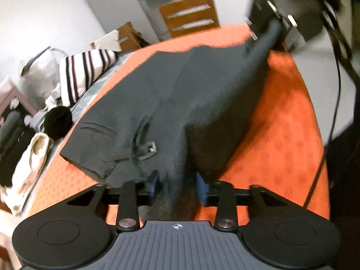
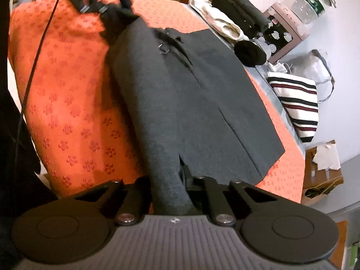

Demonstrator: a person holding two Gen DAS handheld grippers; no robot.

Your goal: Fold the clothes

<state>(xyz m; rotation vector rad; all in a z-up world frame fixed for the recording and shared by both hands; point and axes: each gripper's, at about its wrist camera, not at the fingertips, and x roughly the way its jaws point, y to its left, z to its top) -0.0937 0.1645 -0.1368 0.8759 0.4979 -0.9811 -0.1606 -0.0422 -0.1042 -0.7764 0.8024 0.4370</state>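
**Dark trousers held taut at both ends over an orange cloth**

Orange patterned cloth [image 1: 281, 117] covers the worktop, and a white wall and wooden drawers [image 1: 189, 13] stand behind it.

Left claw [image 1: 177, 185] is clamped on a bunched edge of the trousers [image 1: 171, 90]; its blue pads press the grey fabric from both sides at the waist end, near the buckle [image 1: 147, 150] and a welt pocket. Right claw [image 2: 167, 186] is likewise closed on gathered fabric at the opposite end, where the leg bottoms seem to lie; a slit between two layers shows just ahead of it. Each view shows the other claw far off, with cloth pulled up into it.

Between the two grips one long edge of the trousers rises as a ridge, while the rest lies flat on the cloth, the far edge resting straight. Holding both ends of one edge likely keeps the fabric stretched so it can be carried across without sagging or wrinkling. The garment already looks doubled lengthwise, leg on leg, though blur makes the layering hard to confirm. Whether the raised edge is being laid down or lifted for a further fold, these views cannot settle.

Beyond the cloth's far side sit a striped garment [image 2: 297, 103], a black bundle [image 2: 249, 52], a cream garment [image 2: 220, 20] and a stack of dark folded clothes [image 2: 243, 9], placed clear of the folding area. A cable [image 2: 33, 67] trails across the cloth by the right claw's side.
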